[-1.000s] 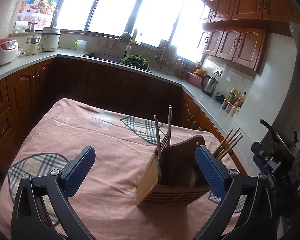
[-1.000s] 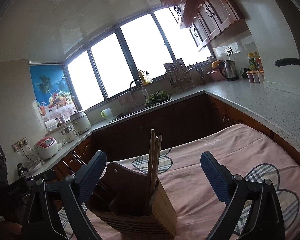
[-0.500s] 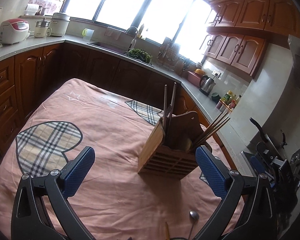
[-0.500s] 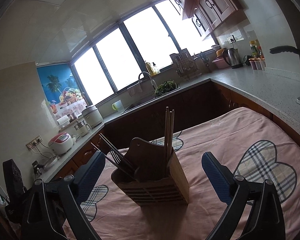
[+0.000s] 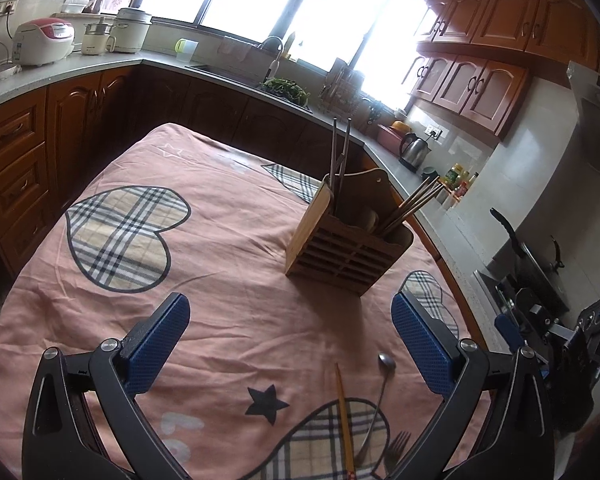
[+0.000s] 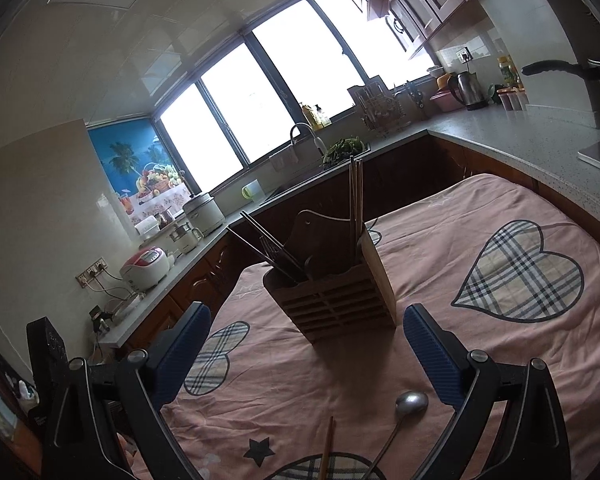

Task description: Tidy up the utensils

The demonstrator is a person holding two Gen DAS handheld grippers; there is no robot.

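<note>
A wooden utensil holder (image 5: 348, 244) (image 6: 332, 296) stands on the pink tablecloth, with chopsticks (image 5: 338, 152) (image 6: 355, 196) upright in one compartment and more chopsticks (image 5: 416, 204) (image 6: 268, 248) leaning out of another. A metal spoon (image 5: 376, 396) (image 6: 406, 412), a wooden chopstick (image 5: 344, 412) (image 6: 327, 452) and a fork (image 5: 396, 448) lie flat on the cloth near me. My left gripper (image 5: 290, 344) is open above the cloth, short of the holder. My right gripper (image 6: 306, 352) is open too, with the holder beyond its fingers. Neither holds anything.
The table wears a pink cloth (image 5: 204, 264) with plaid hearts. Countertops (image 5: 80, 68) wrap around it, carrying a rice cooker (image 5: 44, 40), a sink (image 5: 236, 72), a kettle (image 5: 414, 152) and a pan (image 5: 528, 248). The other gripper (image 5: 560, 344) shows at the left view's right edge.
Both grippers have pulled back and up from the holder, which now looks smaller and farther. The spoon, the loose chopstick and the fork have come into view on the cloth.
</note>
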